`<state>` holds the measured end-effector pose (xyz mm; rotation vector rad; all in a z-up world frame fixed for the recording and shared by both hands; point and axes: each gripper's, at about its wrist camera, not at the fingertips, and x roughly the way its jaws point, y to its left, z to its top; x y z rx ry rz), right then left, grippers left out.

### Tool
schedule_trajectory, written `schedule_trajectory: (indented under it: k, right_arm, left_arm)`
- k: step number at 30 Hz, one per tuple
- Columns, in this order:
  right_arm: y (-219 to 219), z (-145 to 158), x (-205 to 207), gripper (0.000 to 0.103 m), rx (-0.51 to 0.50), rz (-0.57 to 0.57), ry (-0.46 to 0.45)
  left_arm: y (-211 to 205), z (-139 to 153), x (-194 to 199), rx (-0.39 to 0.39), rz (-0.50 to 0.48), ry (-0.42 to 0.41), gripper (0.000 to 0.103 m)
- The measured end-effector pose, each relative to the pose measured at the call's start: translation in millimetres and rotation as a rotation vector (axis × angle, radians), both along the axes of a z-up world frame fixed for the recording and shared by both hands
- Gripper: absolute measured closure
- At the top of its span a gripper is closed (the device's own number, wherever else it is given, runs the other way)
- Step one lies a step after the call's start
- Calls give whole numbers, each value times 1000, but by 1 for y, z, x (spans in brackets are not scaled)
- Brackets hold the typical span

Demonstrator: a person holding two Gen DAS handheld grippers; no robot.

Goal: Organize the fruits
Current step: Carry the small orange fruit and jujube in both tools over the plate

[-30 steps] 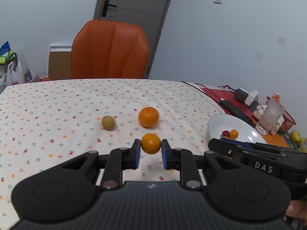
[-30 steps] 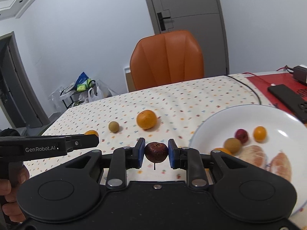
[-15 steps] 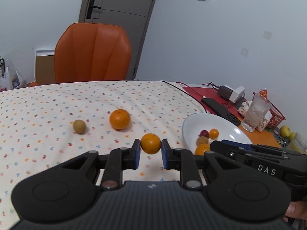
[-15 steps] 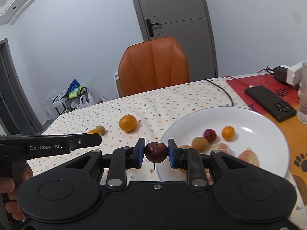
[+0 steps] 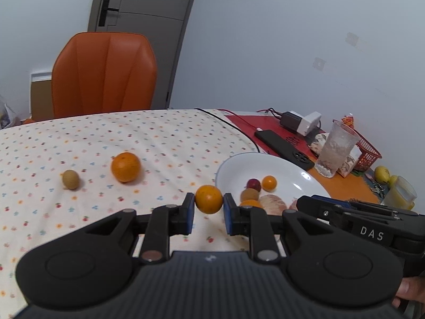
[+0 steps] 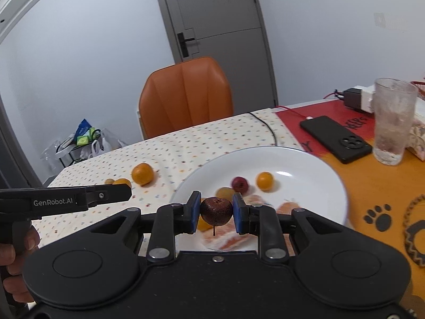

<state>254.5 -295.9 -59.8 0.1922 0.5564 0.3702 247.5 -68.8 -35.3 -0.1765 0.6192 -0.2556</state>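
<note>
Item: we log left tool (image 5: 209, 209) clenched on small orange (image 5: 208, 199); right tool (image 6: 216, 214) gripping dark red fruit (image 6: 216, 210) over white plate (image 6: 305, 167).

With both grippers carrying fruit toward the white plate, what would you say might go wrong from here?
1. The plate already holds several fruits and peeled segments; the dark red fruit in the right gripper may land on them and roll.
2. The left gripper pinches a small orange that is round and may roll off if released near the rim.
3. The glass and phone stand close beside the plate and could be knocked.
</note>
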Motion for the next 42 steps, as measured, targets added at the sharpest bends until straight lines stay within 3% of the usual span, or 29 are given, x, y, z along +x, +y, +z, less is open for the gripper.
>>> schedule_trajectory:
  k: [22,38,42]
  right_arm:
    - [-57,-20,11,79,7,-144,34]
    - [-74,-32,37,79,23,-172,42]
    - [-74,-32,38,75,27,-160,33]
  left_arm:
    - [-51,-7,32,23,-107,18,82]
    - [-94,-19,63,48,-163,43,82]
    - [-101,-23,69,50,-168,48,82]
